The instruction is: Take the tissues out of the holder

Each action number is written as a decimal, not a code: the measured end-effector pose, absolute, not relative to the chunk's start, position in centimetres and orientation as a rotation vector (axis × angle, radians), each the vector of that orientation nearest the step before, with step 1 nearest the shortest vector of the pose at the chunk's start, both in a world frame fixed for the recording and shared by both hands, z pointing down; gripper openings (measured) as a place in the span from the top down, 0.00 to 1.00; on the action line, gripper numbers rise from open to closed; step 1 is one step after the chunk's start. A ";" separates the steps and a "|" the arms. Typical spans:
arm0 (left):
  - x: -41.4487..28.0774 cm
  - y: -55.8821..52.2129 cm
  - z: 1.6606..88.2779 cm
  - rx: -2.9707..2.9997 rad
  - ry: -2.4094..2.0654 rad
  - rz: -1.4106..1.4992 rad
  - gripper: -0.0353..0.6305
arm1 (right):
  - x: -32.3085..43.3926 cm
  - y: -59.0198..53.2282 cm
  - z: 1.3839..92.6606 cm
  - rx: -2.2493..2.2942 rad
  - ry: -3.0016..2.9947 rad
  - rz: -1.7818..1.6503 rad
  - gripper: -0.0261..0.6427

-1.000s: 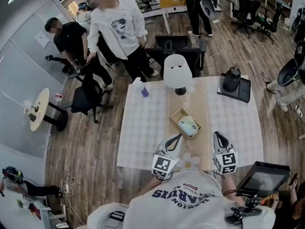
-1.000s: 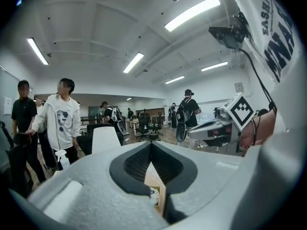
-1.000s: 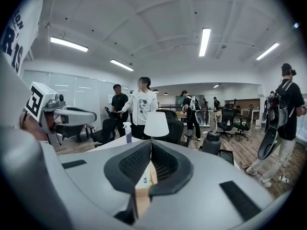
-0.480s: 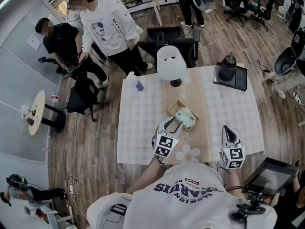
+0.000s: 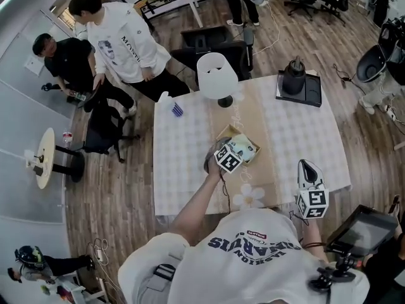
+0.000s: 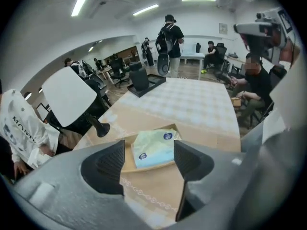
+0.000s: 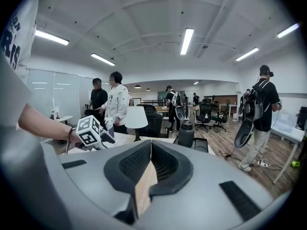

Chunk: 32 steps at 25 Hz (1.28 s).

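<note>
Two dark blue round badges are the only print on the tissue pack, and their lettering is too small to read. On a bystander's white shirt, at the left edge of the left gripper view, the letters "MONT" can be made out. The person's own shirt carries dark curved lettering I can't read for sure.

The pack is soft, pale green fading to pale blue. It lies flat in the holder, a shallow open wooden tray set cornerwise on the tan runner at the centre of the head view.

The left gripper hangs tilted down over the tray's near side. Its jaws have just been opening and stand wide apart. The pack shows through the gap beyond them, and neither pad touches it.

The right gripper is clenched with nothing in it (only a sliver of runner shows through the slit). It sits near the table's front edge at the lower right of the head view.

The checked cloth lies bare between tray and right gripper. The lamp stands just past the tray, toward the top of the frame. A black jug on its tray sits well apart, upper right, and a flower-shaped mat lies on the runner by the front edge.
</note>
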<state>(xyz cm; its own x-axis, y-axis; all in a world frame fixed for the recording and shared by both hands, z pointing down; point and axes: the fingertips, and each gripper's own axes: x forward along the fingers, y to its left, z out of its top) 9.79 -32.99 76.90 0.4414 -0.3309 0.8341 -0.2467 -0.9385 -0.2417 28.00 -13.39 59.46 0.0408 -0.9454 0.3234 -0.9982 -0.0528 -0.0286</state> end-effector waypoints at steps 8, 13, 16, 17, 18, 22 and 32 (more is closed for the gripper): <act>9.9 -37.8 85.4 -2.663 0.585 -1.810 0.49 | 29.3 -10.9 59.9 2.164 -1.916 0.420 0.95; 9.4 -38.9 88.7 -2.645 0.548 -1.948 0.49 | 30.3 -10.6 60.1 2.200 -1.877 0.424 0.95; 9.3 -39.0 89.6 -2.664 0.511 -1.990 0.51 | 30.4 -10.7 60.4 2.215 -1.869 0.424 0.95; 9.1 -39.1 89.7 -2.651 0.503 -1.999 0.60 | 30.2 -10.7 60.4 2.218 -1.867 0.425 0.95; 8.9 -39.2 89.7 -2.636 0.510 -2.001 0.81 | 30.1 -10.8 60.5 2.218 -1.867 0.424 0.95; 9.1 -39.4 89.3 -2.618 0.519 -1.989 0.94 | 30.0 -11.1 60.4 2.204 -1.880 0.410 0.95; 9.6 -39.2 88.2 -2.608 0.462 -1.950 0.94 | 29.2 -11.2 60.8 2.189 -1.894 0.408 0.95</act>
